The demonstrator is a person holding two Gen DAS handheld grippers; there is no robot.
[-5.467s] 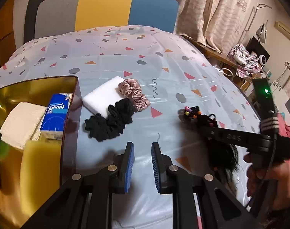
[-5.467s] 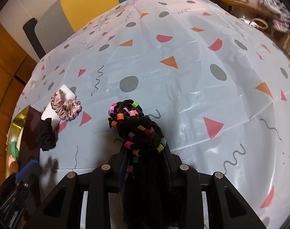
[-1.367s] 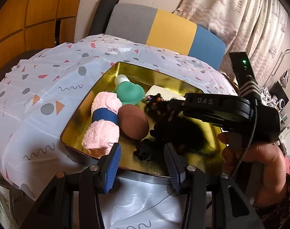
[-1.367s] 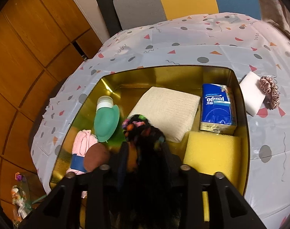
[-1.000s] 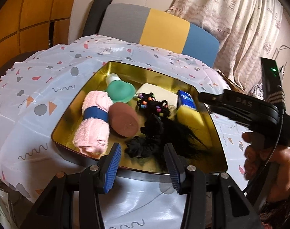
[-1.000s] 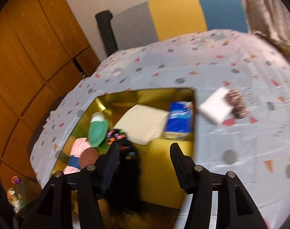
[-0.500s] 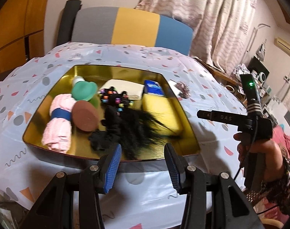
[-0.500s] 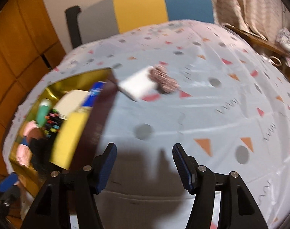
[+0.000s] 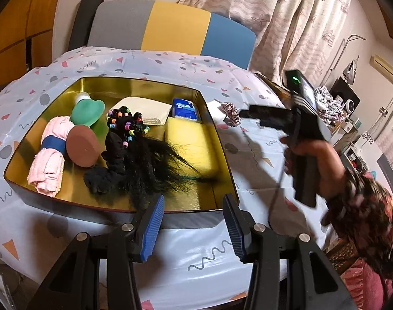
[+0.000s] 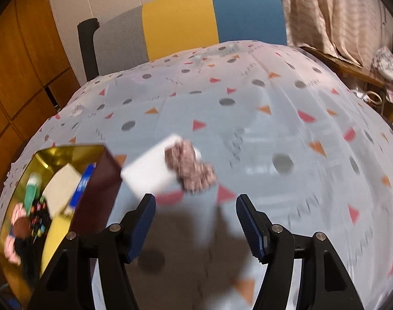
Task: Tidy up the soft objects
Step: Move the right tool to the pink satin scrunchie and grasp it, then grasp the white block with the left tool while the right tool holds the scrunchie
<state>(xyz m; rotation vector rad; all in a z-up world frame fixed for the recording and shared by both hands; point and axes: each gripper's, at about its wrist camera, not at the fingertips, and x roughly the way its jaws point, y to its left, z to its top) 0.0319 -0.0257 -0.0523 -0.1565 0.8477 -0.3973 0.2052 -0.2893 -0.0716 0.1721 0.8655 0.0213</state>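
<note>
Left gripper (image 9: 194, 222): jaws apart, nothing between the blue pads, hovering just short of the near wall of the gold tray (image 9: 170, 213), which serves as landmark.

Right gripper (image 10: 194, 222): jaws apart and empty, having just been opening further. It hangs over bare tablecloth (image 10: 274, 118) outside the tray's right wall, pointing at the pink scrunchie (image 10: 190, 169). In the left wrist view the same tool is gripped by the person's hand (image 9: 310, 155), to the right of the tray.

Inside the tray, near to far:
- black hairpiece (image 9: 150, 165), loose strands spreading toward the near wall, its beaded end (image 9: 126, 124) toward the tray centre;
- black scrunchie (image 9: 98, 180) touching the hairpiece on its left;
- pink rolled towel (image 9: 50, 165) with a blue band, along the left wall;
- brown round pad (image 9: 81, 148) just beside the towel;
- yellow sponge (image 9: 188, 144) against the right wall;
- green bottle (image 9: 86, 111), cream folded cloth (image 9: 144, 108) and blue tissue pack (image 9: 184, 108) along the far side.

Outside the tray, just past its far right corner: white sponge (image 10: 150, 173) on the tablecloth, with the pink scrunchie resting partly on it. This view is motion-blurred.

Beyond the table: a chair back (image 9: 170, 28) in grey, yellow and blue.
</note>
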